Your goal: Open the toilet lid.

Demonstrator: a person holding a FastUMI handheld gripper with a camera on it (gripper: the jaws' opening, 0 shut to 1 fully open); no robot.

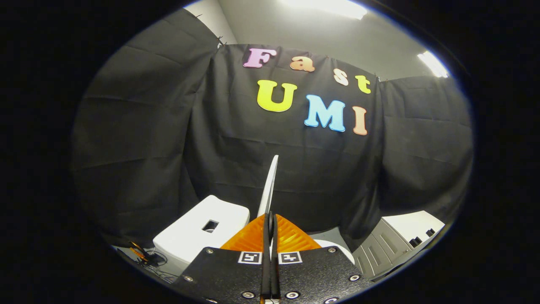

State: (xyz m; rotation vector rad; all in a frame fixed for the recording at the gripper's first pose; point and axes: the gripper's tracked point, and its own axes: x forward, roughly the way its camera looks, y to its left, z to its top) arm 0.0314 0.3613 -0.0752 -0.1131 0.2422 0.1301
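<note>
Now your gripper [270, 219] is pinched on the toilet lid's [270, 181] edge, both fingers pressing it; the lid stands raised edge-on, beside the white tank [202, 232].

Your gripper [270, 226] has its two fingers closed together on the lower edge of the toilet lid [270, 185]. The lid stands raised, nearly upright, seen edge-on and rising beyond the fingertips. The white toilet tank [198, 234] sits just to the left of the fingers. A white cabinet [400, 240] stands well apart to the right, against the black cloth wall [236, 143].
</note>
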